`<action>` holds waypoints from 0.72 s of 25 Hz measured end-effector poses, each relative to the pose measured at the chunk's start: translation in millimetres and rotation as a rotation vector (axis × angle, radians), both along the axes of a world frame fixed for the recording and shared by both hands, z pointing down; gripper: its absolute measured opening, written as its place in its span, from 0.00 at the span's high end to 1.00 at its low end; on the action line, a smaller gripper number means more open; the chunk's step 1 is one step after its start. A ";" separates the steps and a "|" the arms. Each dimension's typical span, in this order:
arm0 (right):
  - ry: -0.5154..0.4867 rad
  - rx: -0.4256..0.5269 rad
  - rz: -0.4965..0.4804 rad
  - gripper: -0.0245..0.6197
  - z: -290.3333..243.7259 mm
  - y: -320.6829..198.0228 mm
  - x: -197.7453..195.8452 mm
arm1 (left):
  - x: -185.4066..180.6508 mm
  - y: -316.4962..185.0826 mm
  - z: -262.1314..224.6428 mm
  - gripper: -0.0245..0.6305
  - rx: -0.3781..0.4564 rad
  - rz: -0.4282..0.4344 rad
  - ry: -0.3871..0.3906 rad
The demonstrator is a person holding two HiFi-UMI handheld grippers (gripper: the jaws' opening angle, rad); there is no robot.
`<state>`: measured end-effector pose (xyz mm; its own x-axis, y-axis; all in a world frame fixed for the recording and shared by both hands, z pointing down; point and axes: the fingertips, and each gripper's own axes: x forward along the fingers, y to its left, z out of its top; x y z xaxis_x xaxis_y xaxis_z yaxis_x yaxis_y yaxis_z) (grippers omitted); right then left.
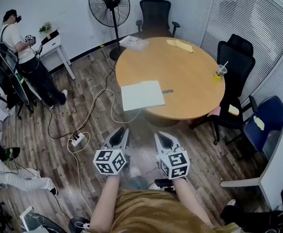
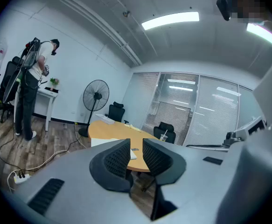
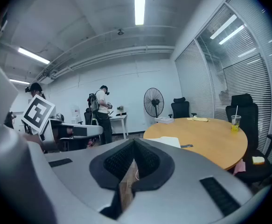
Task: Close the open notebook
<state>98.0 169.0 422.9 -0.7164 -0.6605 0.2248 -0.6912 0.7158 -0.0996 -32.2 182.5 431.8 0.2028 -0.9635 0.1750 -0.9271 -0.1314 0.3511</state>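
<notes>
Room is evenly lit in cool white from long fluorescent ceiling strips (image 3: 139,3). They clip to pure white in both gripper views, with soft bloom on the ceiling around them. Head view is flatter and slightly murky, with a faint grey haze low centre over the dark wood-plank floor (image 1: 83,67), possibly lens smear. Round orange-tan wooden table (image 1: 180,76) shows no hard glare, only a soft shadow under its near rim. White slatted window blinds (image 2: 173,106) carry reflections of the strips. Both gripper views are heavy fisheye, with black vignetted corners and bowed walls. Left gripper (image 2: 136,141) grey shell close to the lens is soft; background stays reasonably sharp.
</notes>
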 end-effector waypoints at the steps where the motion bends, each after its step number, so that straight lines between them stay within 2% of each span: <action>1: 0.004 -0.002 0.002 0.94 1.5 0.7 0.3 | -1.5 0.9 1.1 0.81 -0.002 -0.004 -0.007; 6: 0.014 0.000 0.008 0.94 3.7 4.8 0.8 | -8.3 4.9 8.4 0.82 -0.025 -0.020 -0.033; 13: 0.020 -0.006 0.052 0.94 5.4 3.7 12.4 | -8.3 16.5 9.4 0.82 -0.022 -0.044 0.010; 18: 0.042 -0.042 0.071 0.94 25.2 -10.5 11.6 | -20.5 5.7 28.1 0.82 -0.063 -0.058 0.025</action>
